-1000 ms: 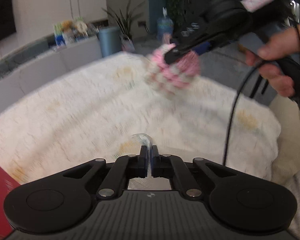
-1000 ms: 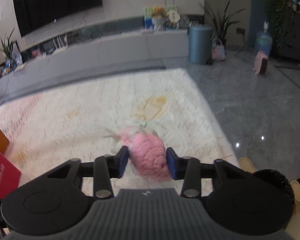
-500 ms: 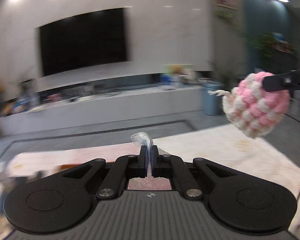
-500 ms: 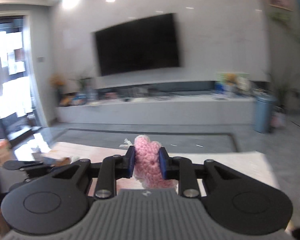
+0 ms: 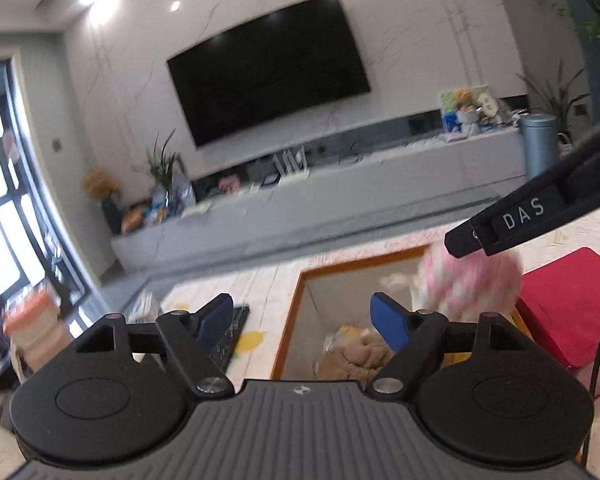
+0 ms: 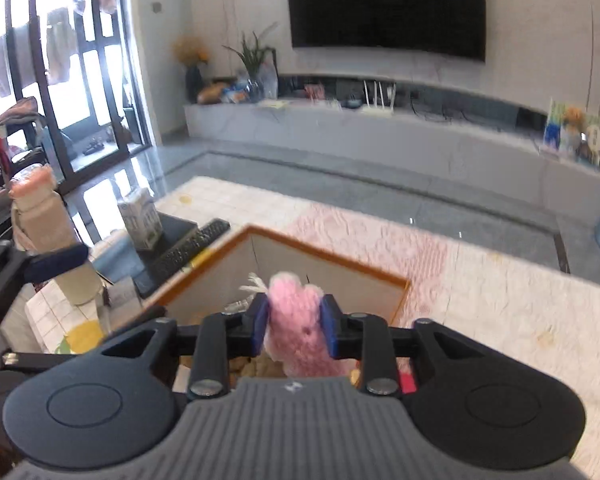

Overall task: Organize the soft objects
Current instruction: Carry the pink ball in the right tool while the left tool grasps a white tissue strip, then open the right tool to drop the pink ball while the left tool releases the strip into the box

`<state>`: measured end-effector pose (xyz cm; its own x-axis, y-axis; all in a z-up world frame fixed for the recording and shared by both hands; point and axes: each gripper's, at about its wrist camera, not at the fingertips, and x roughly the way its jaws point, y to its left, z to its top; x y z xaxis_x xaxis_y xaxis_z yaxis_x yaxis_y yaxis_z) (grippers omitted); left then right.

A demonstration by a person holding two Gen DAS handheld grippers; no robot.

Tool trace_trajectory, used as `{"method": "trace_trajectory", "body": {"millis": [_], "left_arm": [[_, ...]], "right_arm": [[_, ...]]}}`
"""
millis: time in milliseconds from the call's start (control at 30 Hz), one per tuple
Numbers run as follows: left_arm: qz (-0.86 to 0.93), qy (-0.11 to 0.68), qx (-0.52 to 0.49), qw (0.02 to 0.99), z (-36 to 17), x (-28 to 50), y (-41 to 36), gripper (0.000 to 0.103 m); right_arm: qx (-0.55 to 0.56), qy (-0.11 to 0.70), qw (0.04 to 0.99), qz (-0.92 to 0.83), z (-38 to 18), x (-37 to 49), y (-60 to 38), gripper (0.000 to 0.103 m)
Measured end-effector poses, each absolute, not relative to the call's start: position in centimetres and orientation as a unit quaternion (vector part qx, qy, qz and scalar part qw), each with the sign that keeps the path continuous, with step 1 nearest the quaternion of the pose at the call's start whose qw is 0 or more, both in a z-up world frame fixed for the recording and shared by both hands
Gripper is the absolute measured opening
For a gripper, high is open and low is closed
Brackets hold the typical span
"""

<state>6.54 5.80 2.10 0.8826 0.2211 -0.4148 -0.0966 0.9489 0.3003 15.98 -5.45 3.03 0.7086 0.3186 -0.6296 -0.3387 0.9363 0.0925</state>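
My left gripper point(image 5: 302, 318): jaws opening, nothing between pads, poised over box point(image 5: 296, 300). My right gripper point(image 6: 294, 326): jaws easing apart, pads pressing pink knitted toy point(image 6: 296, 320) above box. Toy light, squashy, non-slip; pinch mid-body, not 1 loose tassel.

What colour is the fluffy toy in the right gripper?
Pink and white knit toy, clearest from the right wrist view.
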Motion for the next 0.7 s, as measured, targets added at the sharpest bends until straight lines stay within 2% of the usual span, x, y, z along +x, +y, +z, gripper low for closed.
{"method": "trace_trajectory", "body": {"millis": [33, 67, 133, 300, 400, 533, 700], "left_arm": [[0.078, 0.235, 0.127, 0.961, 2.1, 6.7, 5.5, 0.091], [0.072, 0.238, 0.120, 0.961, 2.3, 6.8, 5.4, 0.091], [0.075, 0.234, 0.117, 0.962, 2.5, 6.6, 4.9, 0.091], [0.053, 0.242, 0.090, 0.965, 3.8, 5.3, 4.7, 0.091], [0.039, 0.251, 0.044, 0.966, 4.3, 4.0, 4.7, 0.089], [0.037, 0.231, 0.023, 0.972, 4.8, 1.9, 3.6, 0.089], [0.009, 0.245, 0.001, 0.969, 4.1, 0.5, 2.1, 0.089]], "right_arm": [[-0.010, 0.333, 0.927, 0.172, 2.9, 16.0, -5.8, 0.046], [-0.006, 0.327, 0.930, 0.166, 2.9, 15.8, -6.1, 0.066], [0.002, 0.304, 0.940, 0.154, 3.7, 15.0, -7.3, 0.082], [0.013, 0.268, 0.953, 0.142, 5.7, 11.6, -10.2, 0.093], [0.018, 0.238, 0.966, 0.099, 6.1, 8.7, -11.8, 0.093], [0.005, 0.250, 0.966, 0.074, 5.1, 5.6, -13.2, 0.093], [0.006, 0.269, 0.962, 0.041, 2.4, 2.2, -14.6, 0.093]]}}
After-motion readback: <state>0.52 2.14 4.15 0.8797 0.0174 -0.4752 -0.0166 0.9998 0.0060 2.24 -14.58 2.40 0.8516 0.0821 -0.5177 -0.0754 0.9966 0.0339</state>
